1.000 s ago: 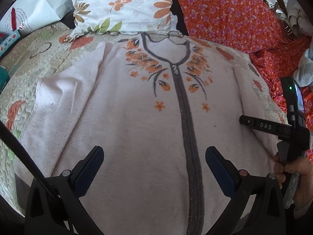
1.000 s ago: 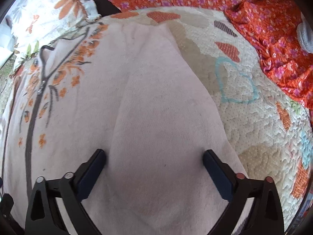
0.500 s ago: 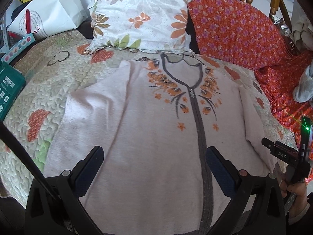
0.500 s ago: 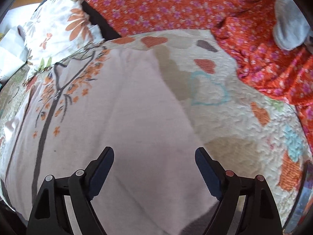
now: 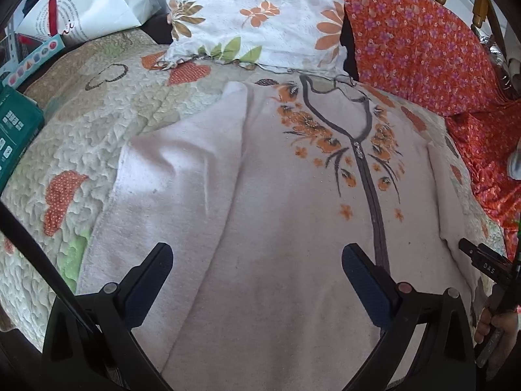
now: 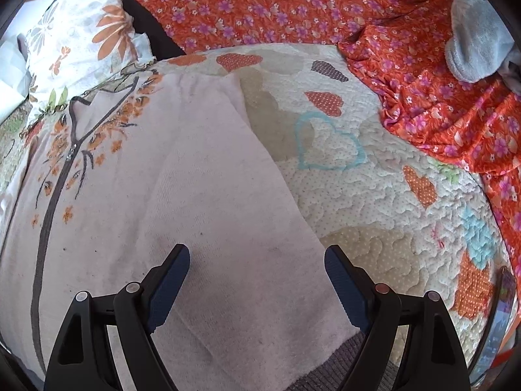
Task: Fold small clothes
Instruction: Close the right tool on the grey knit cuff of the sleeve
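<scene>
No fold shows yet: the pale pink zip-up sweater (image 5: pixel 293 228) lies flat and face up on the quilted bed (image 6: pixel 374 228), under both grippers. Left gripper (image 5: pixel 257 273) and right gripper (image 6: pixel 257 277) jaws stand spread, pinching nothing; all folding remains.

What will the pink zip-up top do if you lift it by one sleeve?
The pink top would probably droop, since it lies flat and soft on the quilt. Its fuzzy cloth likely grips well. The sleeve may trail behind.

A quilted bed cover (image 5: pixel 97 137) with heart patches carries 1 pale pink zip jacket (image 5: pixel 276 228), spread flat, a floral pillow (image 5: pixel 260 13) and an orange flowered cloth (image 6: pixel 423 91).
</scene>
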`<action>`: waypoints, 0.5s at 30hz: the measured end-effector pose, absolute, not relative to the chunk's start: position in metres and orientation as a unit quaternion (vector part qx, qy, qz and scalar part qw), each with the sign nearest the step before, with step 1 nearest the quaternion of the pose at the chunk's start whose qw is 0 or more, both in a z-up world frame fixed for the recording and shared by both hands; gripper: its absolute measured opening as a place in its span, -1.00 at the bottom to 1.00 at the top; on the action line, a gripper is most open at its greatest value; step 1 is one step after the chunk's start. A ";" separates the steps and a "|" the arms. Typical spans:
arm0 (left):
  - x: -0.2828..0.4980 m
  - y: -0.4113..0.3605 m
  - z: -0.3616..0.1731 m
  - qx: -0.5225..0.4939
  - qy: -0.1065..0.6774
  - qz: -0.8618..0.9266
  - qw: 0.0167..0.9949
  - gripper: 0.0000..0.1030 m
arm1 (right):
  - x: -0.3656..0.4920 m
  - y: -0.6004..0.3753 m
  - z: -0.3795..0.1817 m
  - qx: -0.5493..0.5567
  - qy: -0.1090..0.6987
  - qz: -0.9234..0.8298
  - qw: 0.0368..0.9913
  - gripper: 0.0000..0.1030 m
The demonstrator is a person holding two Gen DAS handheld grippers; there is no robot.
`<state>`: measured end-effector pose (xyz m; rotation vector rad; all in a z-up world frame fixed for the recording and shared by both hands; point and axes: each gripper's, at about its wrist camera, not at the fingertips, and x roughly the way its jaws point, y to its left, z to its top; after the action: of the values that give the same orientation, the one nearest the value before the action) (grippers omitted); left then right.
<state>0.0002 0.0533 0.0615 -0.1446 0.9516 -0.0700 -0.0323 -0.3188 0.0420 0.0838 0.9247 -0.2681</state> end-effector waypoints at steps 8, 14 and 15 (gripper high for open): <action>-0.002 0.064 0.052 -0.096 0.462 -0.024 0.881 1.00 | -0.026 -0.311 0.040 0.048 0.451 -0.106 0.885 0.71; -0.003 0.070 0.049 -0.097 0.459 -0.006 0.883 1.00 | -0.026 -0.308 0.042 0.047 0.450 -0.100 0.886 0.71; -0.004 0.071 0.049 -0.095 0.458 -0.002 0.884 1.00 | -0.027 -0.310 0.044 0.051 0.448 -0.100 0.887 0.71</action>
<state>-0.0035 0.0707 0.0492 -0.1982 0.9526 -0.0045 -0.0266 -0.3097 0.0443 0.1056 0.9320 -0.2075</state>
